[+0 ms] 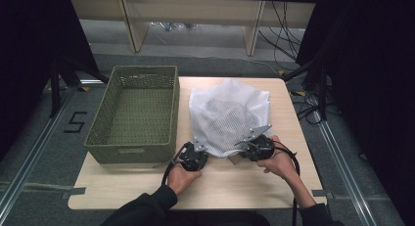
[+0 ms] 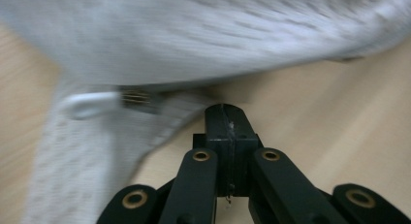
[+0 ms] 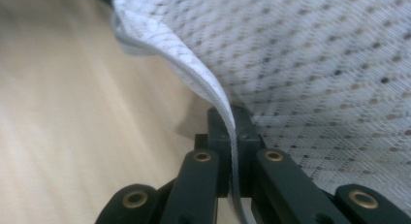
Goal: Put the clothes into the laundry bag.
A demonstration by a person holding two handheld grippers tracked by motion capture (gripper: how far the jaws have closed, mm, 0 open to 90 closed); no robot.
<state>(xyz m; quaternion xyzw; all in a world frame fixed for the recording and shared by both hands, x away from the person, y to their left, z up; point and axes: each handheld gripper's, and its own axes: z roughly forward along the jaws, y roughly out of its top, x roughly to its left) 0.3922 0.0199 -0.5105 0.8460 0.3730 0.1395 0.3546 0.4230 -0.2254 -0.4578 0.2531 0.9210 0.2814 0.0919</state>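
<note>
Item: white mesh bag (image 1: 229,116), lying on the desk (image 1: 244,187) just right of an empty green woven basket (image 1: 134,113); zipper pull (image 2: 92,104) at its near edge. Left hand-held gripper (image 1: 195,155): at the bag's near left corner, jaws pressed together, nothing seen between them. Right hand-held gripper (image 1: 255,146): at the near right corner, jaws clamped on the bag's hem (image 3: 220,100). Each was held by one hand.

even overhead light on the table (image 1: 244,187), dark curtained edges; the mesh bag (image 2: 203,35) smears with blur up close, soft shadows beneath.
</note>
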